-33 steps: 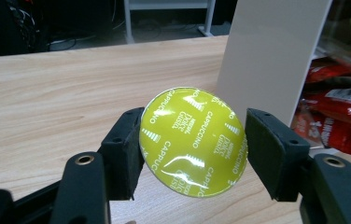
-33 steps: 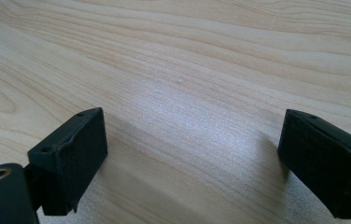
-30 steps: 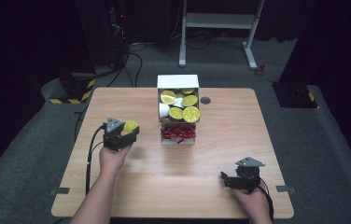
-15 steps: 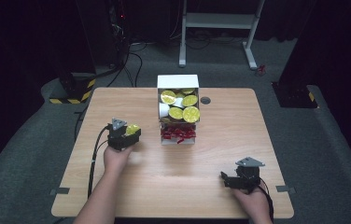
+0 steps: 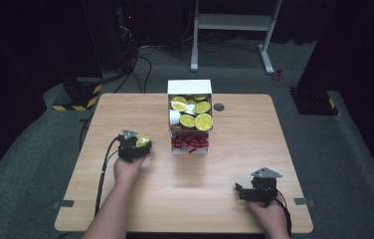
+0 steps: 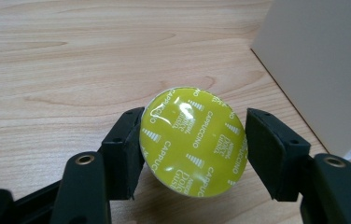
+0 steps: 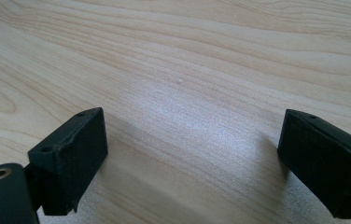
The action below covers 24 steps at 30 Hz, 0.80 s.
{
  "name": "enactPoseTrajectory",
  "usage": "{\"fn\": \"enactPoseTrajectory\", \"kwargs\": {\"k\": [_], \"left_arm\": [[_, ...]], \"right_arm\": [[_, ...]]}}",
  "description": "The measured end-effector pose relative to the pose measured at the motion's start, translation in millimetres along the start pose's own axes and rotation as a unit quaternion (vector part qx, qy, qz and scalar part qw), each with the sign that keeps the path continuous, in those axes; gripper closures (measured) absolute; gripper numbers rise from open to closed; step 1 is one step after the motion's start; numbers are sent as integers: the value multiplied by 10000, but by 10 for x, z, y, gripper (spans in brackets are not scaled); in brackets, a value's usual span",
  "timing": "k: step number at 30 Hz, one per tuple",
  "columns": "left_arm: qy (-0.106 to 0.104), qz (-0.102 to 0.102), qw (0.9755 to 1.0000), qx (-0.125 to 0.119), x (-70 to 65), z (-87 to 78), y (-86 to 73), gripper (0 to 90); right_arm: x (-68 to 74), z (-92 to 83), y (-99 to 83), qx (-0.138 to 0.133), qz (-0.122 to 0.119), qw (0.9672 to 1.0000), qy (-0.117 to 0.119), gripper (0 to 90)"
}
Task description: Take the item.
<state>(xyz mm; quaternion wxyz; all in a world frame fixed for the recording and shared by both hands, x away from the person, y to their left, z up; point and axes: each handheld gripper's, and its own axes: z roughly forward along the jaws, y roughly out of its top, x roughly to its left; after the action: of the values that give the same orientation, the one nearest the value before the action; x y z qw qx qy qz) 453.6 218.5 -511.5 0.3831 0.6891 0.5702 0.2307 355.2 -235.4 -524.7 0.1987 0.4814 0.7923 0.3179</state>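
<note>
A yellow-lidded cappuccino capsule (image 6: 193, 140) sits between the jaws of my left gripper (image 6: 194, 149), which is shut on it. From above, that gripper (image 5: 138, 144) and its capsule (image 5: 142, 142) are left of the white box (image 5: 190, 87), over the table's left half. The box holds several more yellow capsules (image 5: 195, 113) on top and red items (image 5: 190, 142) in its lower front. A white side of the box (image 6: 323, 65) rises at the right of the left gripper view. My right gripper (image 5: 239, 191) rests near the front right of the table, open and empty (image 7: 192, 163).
The wooden table (image 5: 125, 199) stands on grey carpet. A small dark round disc (image 5: 219, 106) lies right of the box. White desk legs (image 5: 234, 22) and dark equipment with a yellow-black striped base (image 5: 78, 97) stand beyond the far edge.
My left gripper has carried the capsule a little to the right and nearer the front, closer to the box's lower part. The right gripper has stayed put.
</note>
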Motion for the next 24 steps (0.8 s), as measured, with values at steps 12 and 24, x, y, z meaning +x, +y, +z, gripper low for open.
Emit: {"fn": "enactPoseTrajectory", "kwargs": {"k": [12,24], "left_arm": [[-25,-66,10000,-19,1,43,-22,394],[-78,-29,9999,-80,-24,-87,35,228]], "right_arm": [[2,-1,0,-2,-4,10000,-5,84],[-1,0,-1,-2,-16,10000,-2,84]]}}
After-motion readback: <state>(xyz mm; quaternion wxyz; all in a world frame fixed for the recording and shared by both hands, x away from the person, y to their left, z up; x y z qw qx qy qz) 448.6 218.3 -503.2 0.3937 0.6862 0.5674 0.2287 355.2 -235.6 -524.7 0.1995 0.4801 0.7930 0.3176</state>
